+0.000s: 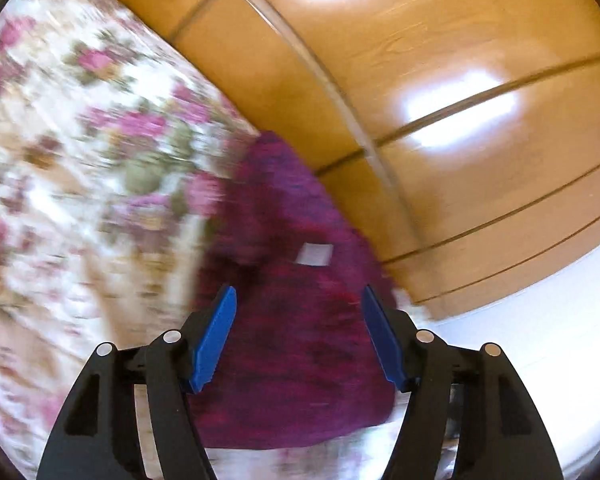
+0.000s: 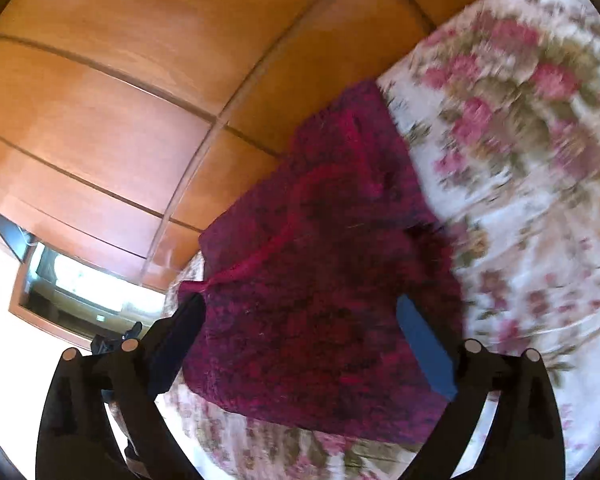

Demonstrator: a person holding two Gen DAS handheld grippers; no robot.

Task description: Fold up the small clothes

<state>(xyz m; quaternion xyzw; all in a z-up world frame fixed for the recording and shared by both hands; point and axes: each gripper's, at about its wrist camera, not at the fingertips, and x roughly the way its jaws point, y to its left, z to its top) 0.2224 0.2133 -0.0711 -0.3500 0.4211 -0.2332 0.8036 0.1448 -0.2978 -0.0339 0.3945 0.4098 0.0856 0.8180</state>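
Lying on the floral bedsheet beside the wooden wardrobe, the maroon garment is sitting between both wide-open, empty claws, left gripper and right gripper.

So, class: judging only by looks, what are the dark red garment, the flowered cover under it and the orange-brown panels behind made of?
The garment looks like fuzzy knit, perhaps wool or fleece: mottled, matte, nubbly surface; blur leaves this open. The flowered cover seems a thin printed cloth, creased and matte. The panels look like glossy wood or wood-look laminate: faint grain, bright glare patches.
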